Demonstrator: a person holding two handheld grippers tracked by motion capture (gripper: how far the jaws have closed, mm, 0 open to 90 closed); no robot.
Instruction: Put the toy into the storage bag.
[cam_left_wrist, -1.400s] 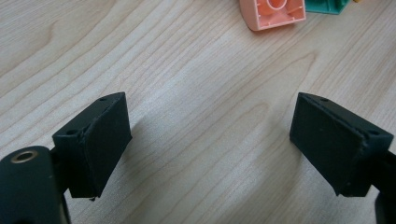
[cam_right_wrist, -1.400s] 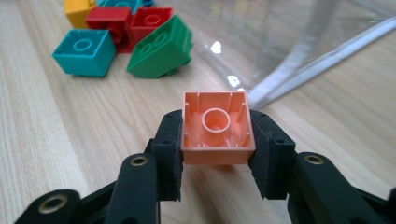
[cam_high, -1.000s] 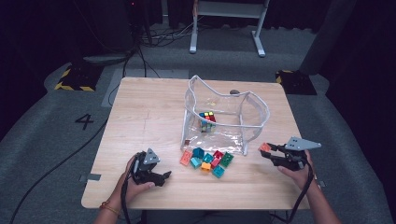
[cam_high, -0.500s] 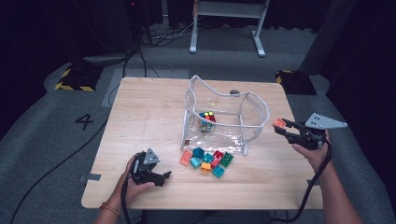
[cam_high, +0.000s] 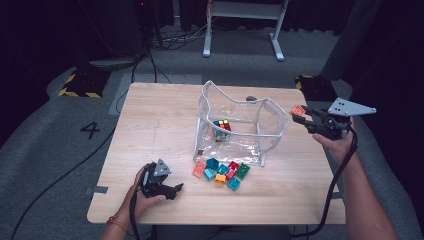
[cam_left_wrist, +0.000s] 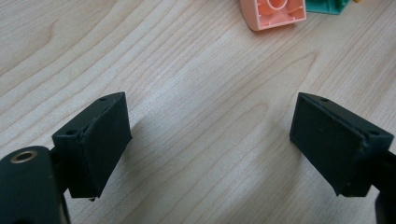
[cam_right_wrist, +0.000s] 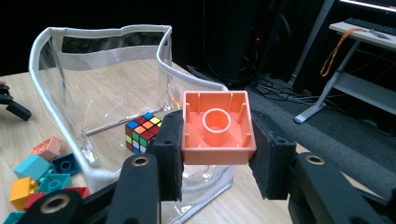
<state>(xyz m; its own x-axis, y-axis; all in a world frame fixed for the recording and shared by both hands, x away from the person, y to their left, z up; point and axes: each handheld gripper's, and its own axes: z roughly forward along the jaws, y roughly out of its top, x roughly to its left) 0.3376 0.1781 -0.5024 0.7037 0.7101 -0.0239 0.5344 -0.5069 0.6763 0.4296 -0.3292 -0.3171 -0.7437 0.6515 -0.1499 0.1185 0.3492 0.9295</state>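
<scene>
Over by the clear bag's (cam_high: 240, 125) right side, the right tongs (cam_high: 298, 113) are pinching an orange brick (cam_right_wrist: 217, 127), held up above the tabletop (cam_high: 150, 120). Looks like the carry-to-bag step; next it needs to get over the rim and let go. Left tongs (cam_high: 175, 189) rest spread, nothing in them, near the loose bricks (cam_high: 222, 172).

Overhead view, two close tool-mounted views
</scene>
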